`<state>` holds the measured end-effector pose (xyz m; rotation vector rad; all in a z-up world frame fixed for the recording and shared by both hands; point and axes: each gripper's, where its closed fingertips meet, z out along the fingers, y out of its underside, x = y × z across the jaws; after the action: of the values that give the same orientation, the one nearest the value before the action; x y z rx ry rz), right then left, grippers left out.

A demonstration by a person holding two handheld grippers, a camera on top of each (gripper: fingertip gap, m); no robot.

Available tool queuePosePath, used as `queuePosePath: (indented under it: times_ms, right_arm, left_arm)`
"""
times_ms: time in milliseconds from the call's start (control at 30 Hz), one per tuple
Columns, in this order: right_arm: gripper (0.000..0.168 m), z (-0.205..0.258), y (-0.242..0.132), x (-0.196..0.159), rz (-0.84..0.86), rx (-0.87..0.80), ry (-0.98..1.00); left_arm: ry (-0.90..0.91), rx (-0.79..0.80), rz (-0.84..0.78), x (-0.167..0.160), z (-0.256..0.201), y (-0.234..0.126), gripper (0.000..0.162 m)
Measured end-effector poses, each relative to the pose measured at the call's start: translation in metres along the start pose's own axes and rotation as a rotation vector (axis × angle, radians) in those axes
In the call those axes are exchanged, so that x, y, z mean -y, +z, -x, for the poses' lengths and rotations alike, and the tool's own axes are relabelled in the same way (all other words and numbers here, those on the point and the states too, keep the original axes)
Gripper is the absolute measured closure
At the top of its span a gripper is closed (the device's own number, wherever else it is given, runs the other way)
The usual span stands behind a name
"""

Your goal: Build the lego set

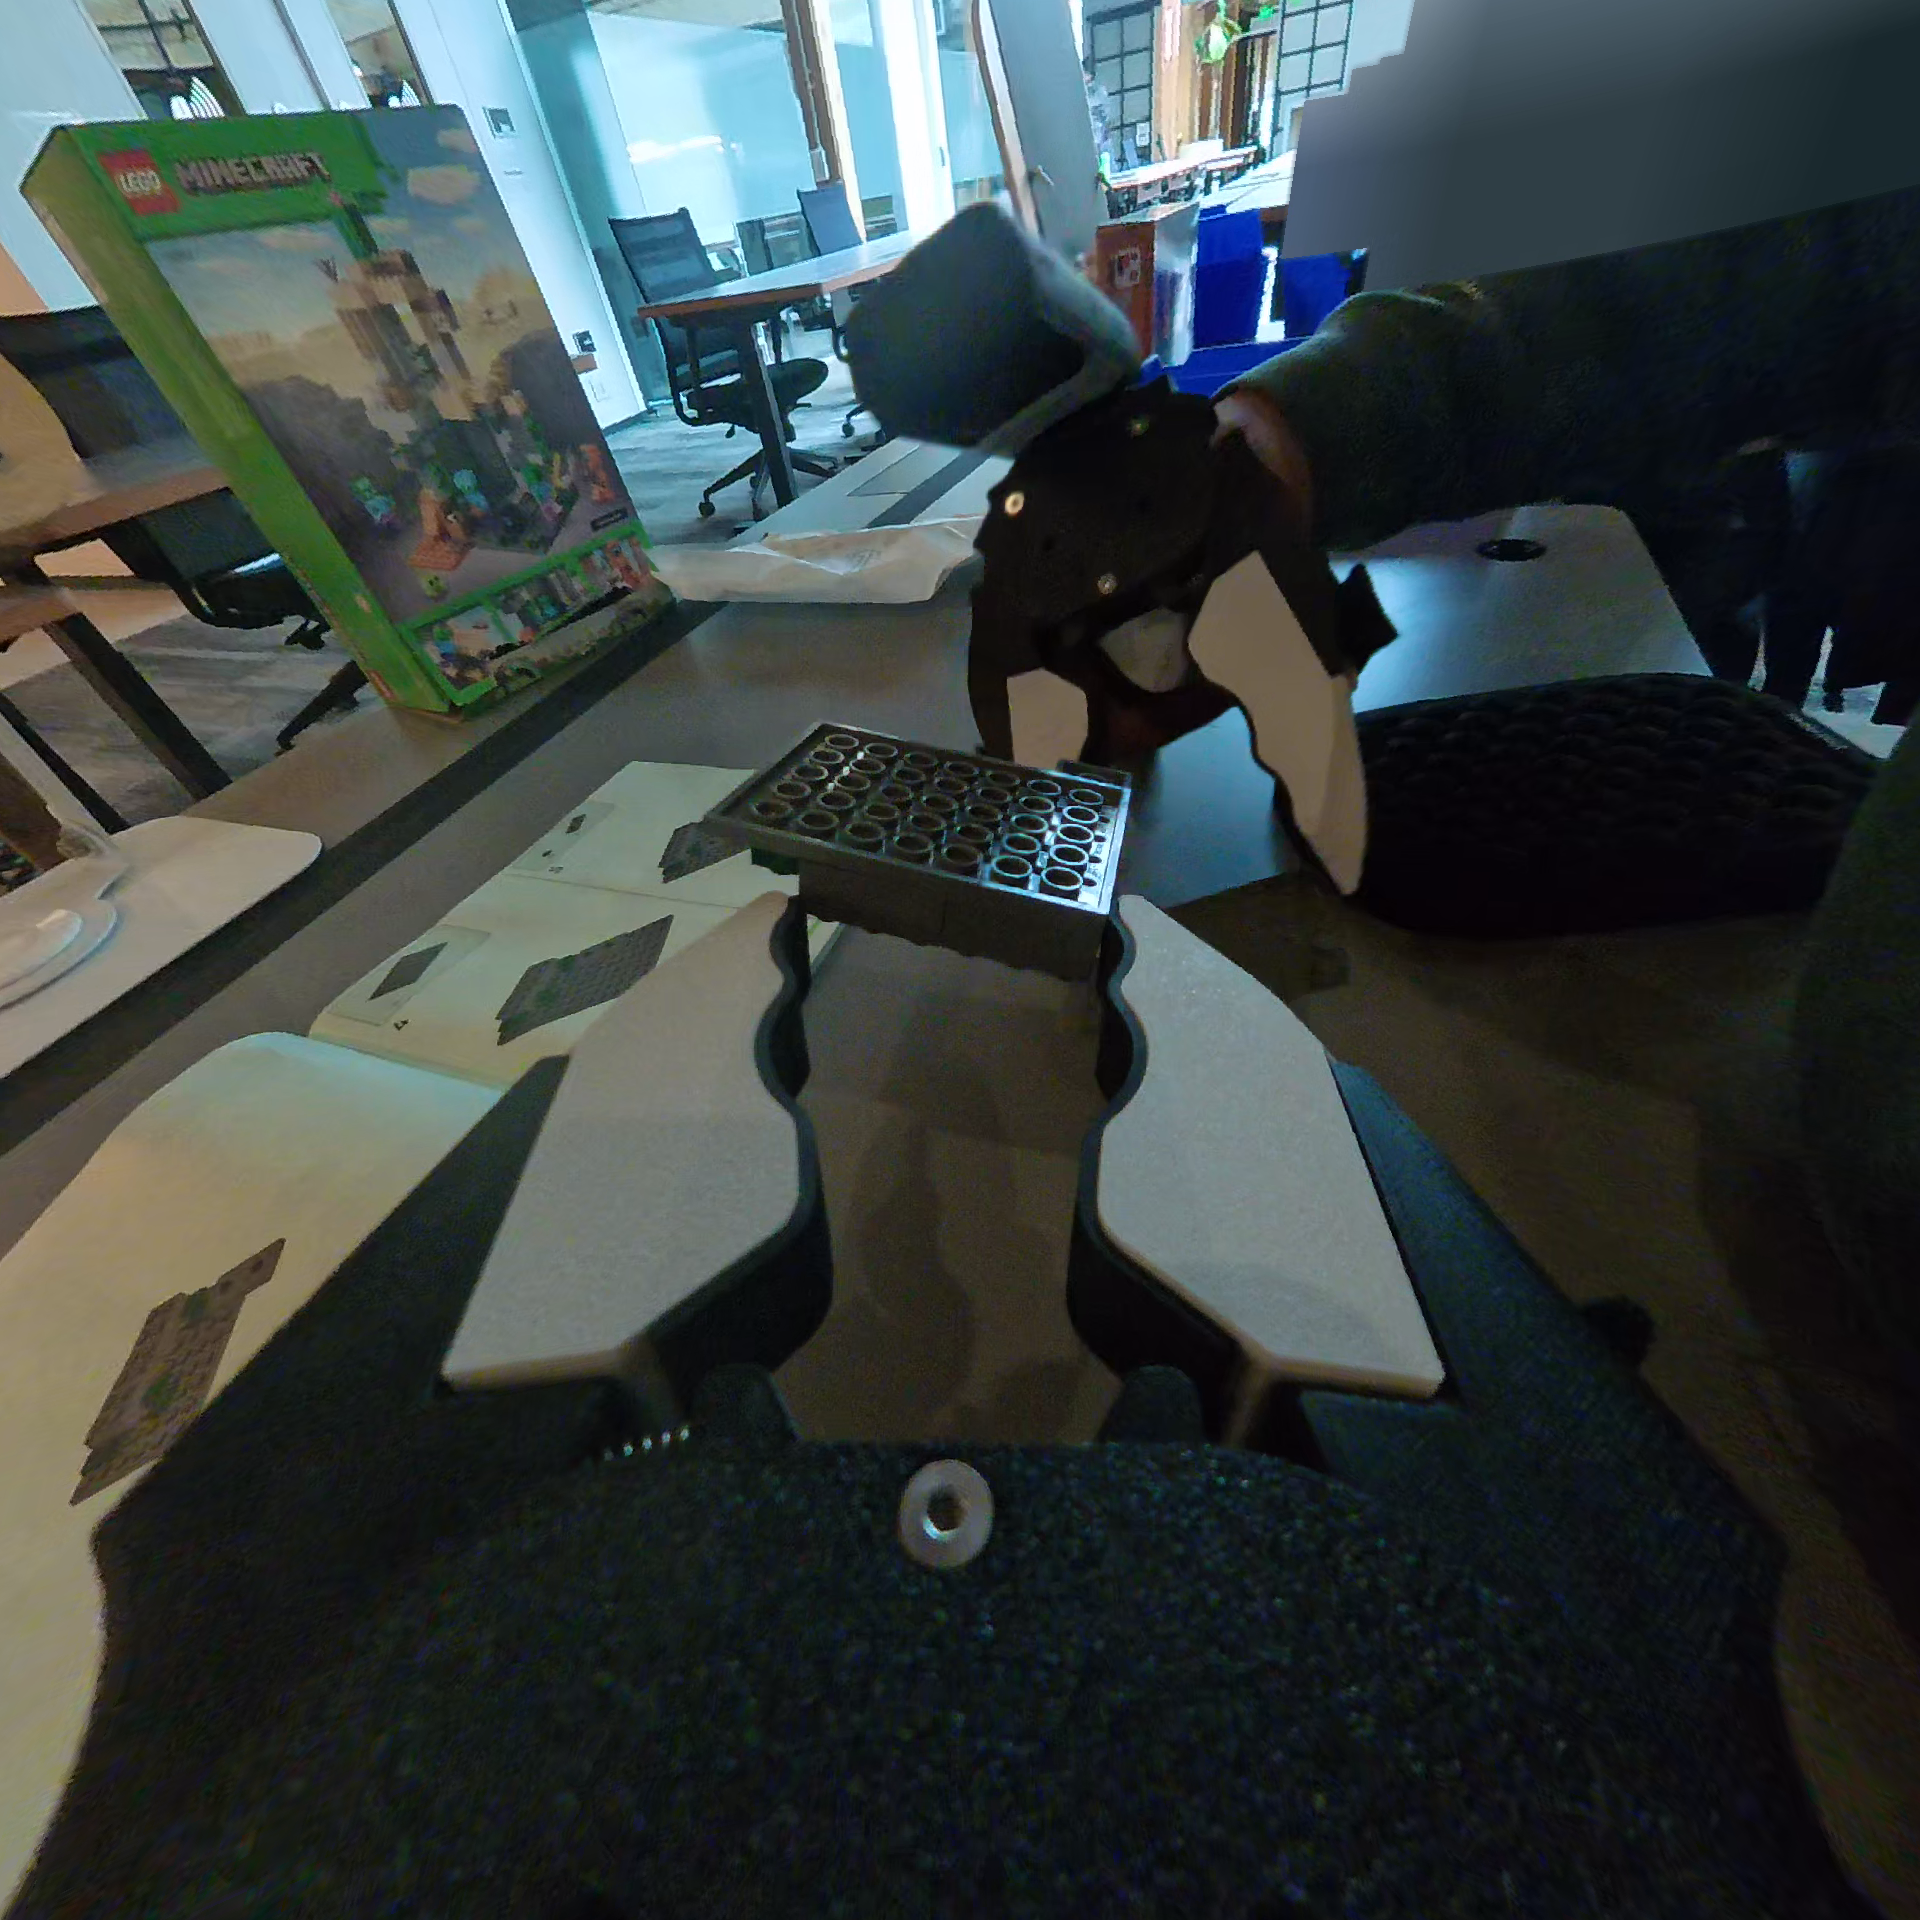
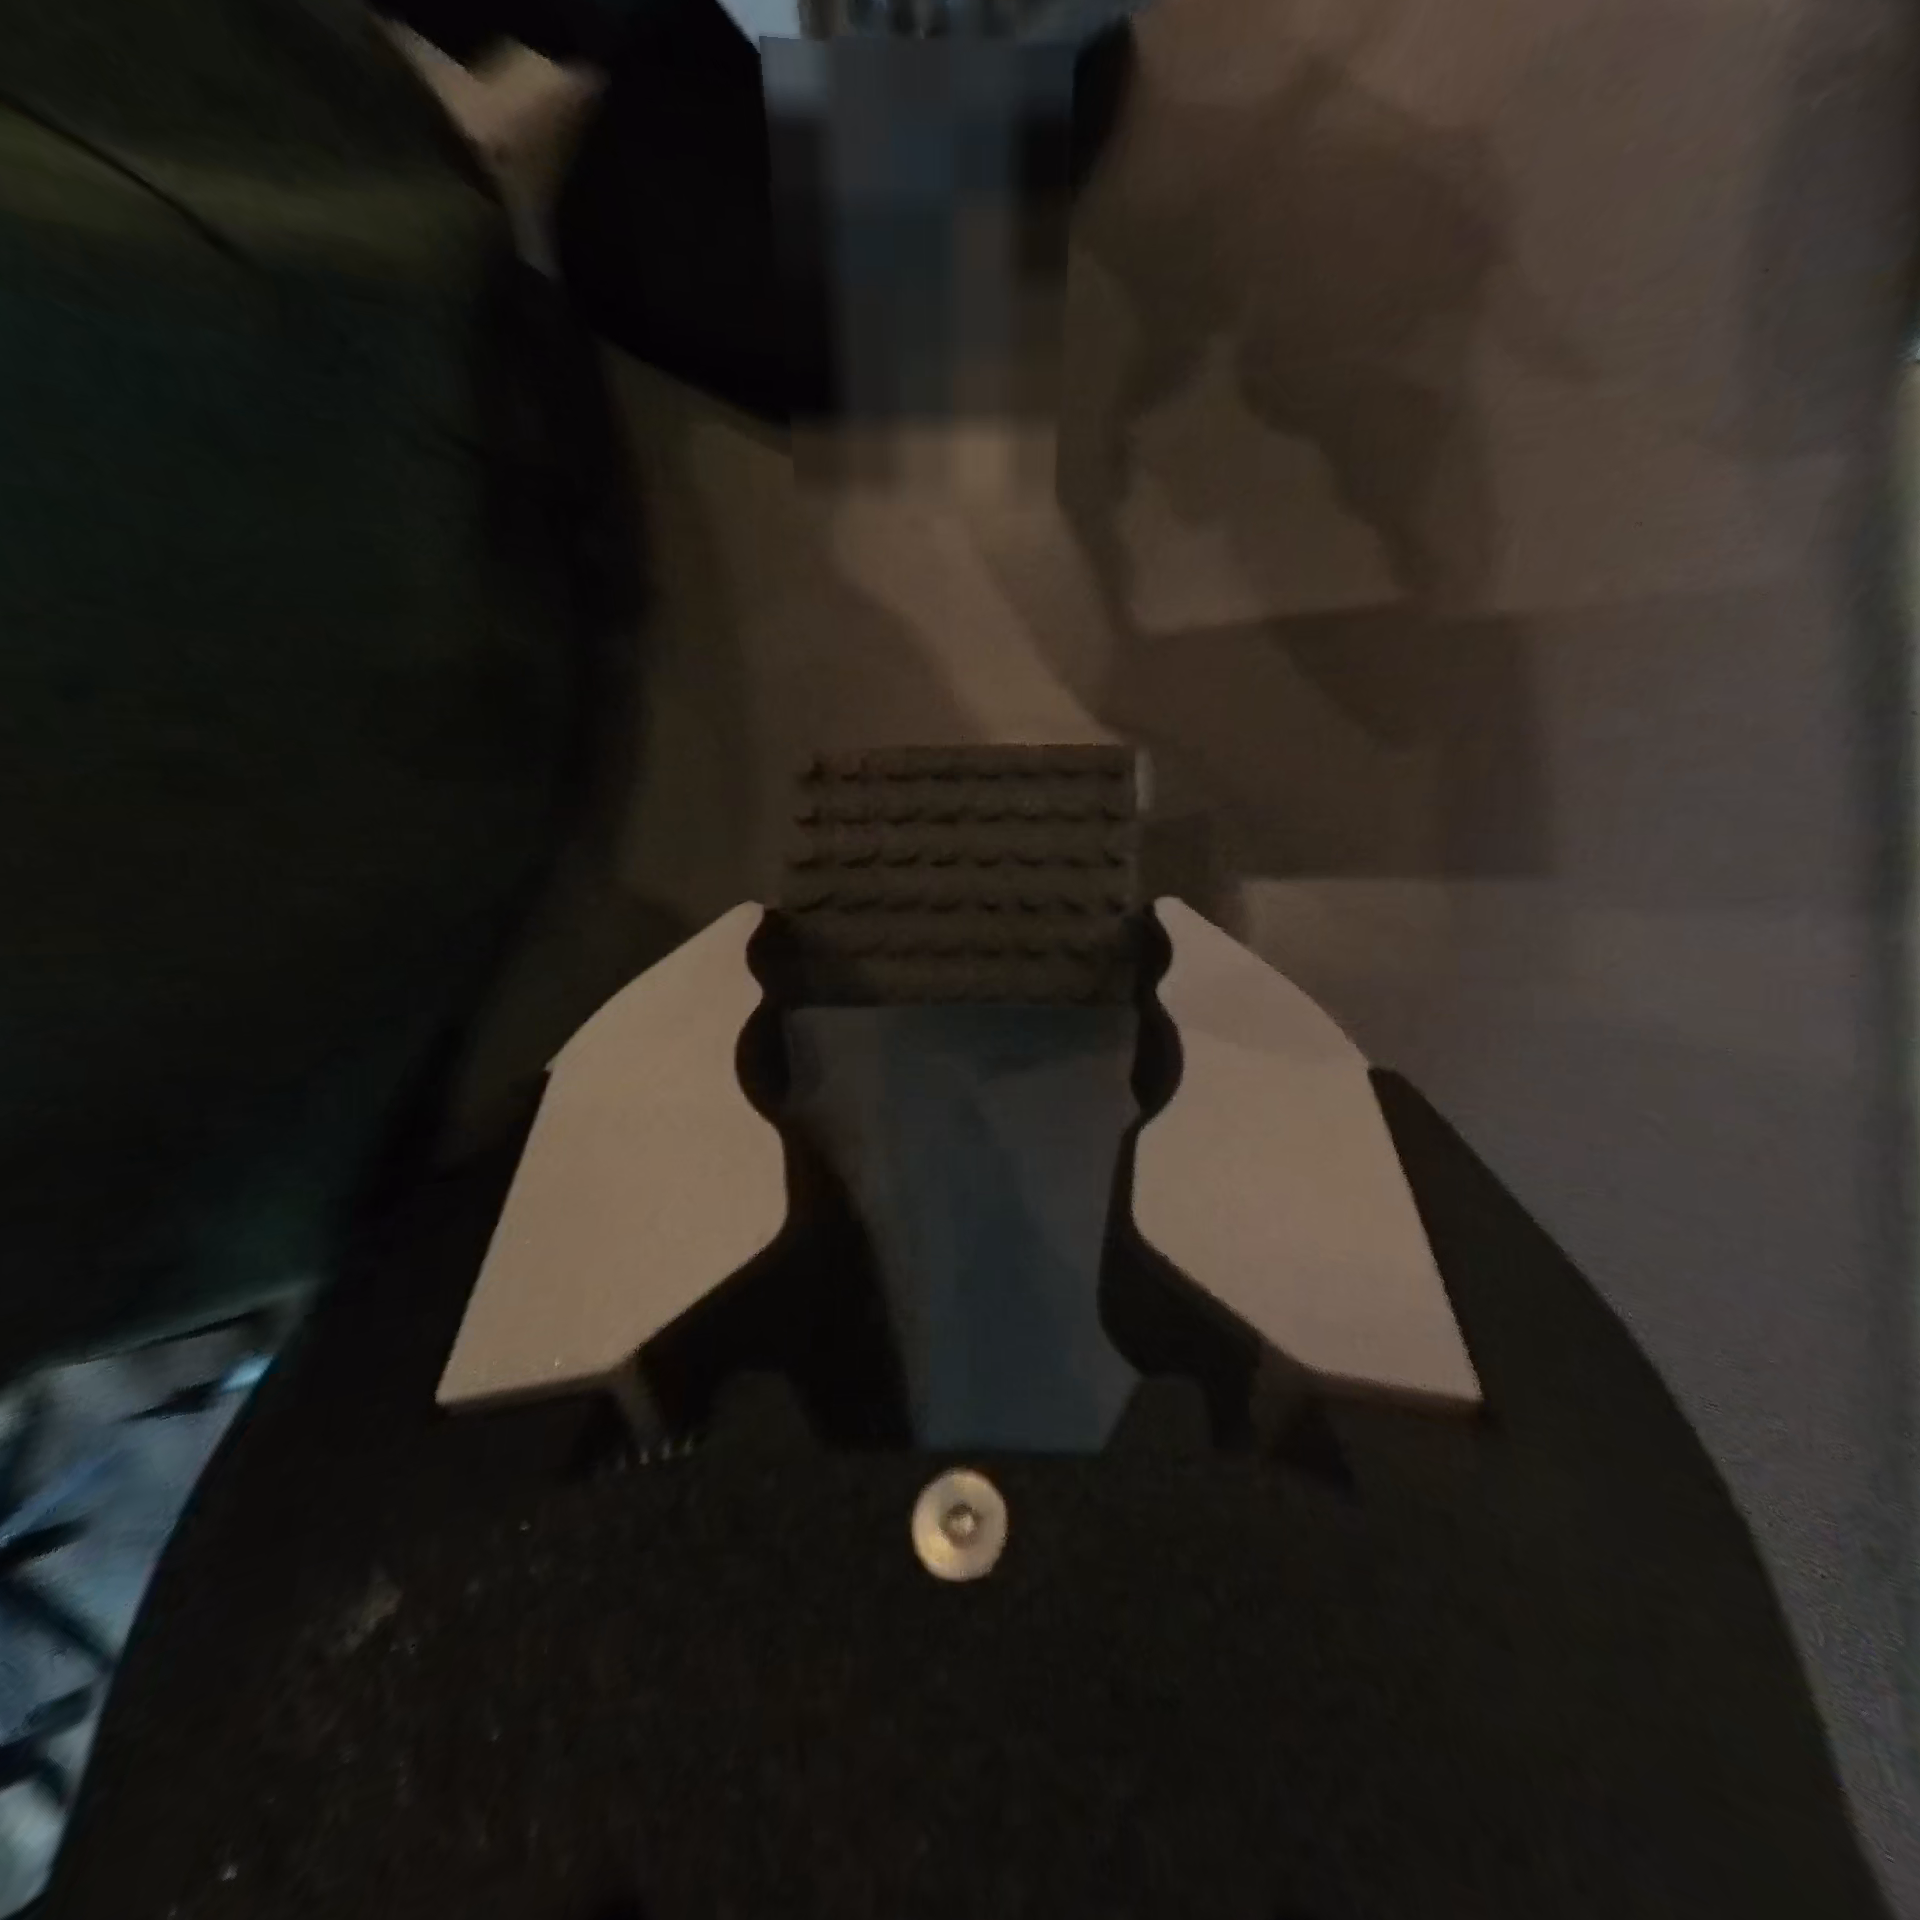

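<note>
Your left gripper (image 1: 954, 940) sits at the centre of the left wrist view, its two white-faced fingers (image 1: 665, 1132) closed on a dark grey studded Lego plate assembly (image 1: 940, 831). The assembly hangs between the fingertips just above centre, held clear of the grey surface (image 1: 1507, 1195), studs up and slightly tilted, with a block of darker bricks under the plate.

Behind it, in the upper right of that frame, your right gripper (image 1: 1174, 800) reaches down toward the surface, a dark sleeve (image 1: 1507, 405) behind it. From this view you cannot tell what sits between its fingers.

In the right wrist view the picture is blurred, but the right gripper (image 2: 954, 940) is clamped on a small dark grey studded Lego plate (image 2: 961, 862) at the middle of the frame, the plate's near edge pinched between both fingertips.

An open white instruction booklet (image 1: 540, 914) lies flat on the surface at centre left of the left wrist view, touching nothing in the grippers. A green Lego set box (image 1: 343, 416) stands upright in the upper left. A black perforated pad (image 1: 1600, 800) rests at the right edge, just beside the right gripper, and a white paper bag (image 1: 821, 566) lies behind the box toward the centre.
</note>
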<state>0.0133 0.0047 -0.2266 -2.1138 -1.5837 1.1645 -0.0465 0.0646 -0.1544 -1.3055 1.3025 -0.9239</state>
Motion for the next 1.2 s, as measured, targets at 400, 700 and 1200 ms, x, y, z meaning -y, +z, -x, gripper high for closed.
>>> queuePosePath:
  times_ms: [400, 700, 1200]
  right_arm:
    - [0.102, -0.004, -0.009, 0.000, 0.004, 0.235, 0.340]
    - [0.115, -0.032, -0.018, -0.010, 0.091, -0.195, 0.057]
    - [0.119, 0.008, 0.005, -0.048, 0.087, -0.686, 0.144]
  left_arm:
    - [0.001, -0.015, 0.007, -0.002, -0.007, -0.002, 0.109]
    - [-0.007, -0.018, 0.008, -0.003, -0.006, -0.002, 0.109]
    - [0.024, -0.040, -0.020, 0.005, -0.015, -0.005, 0.109]
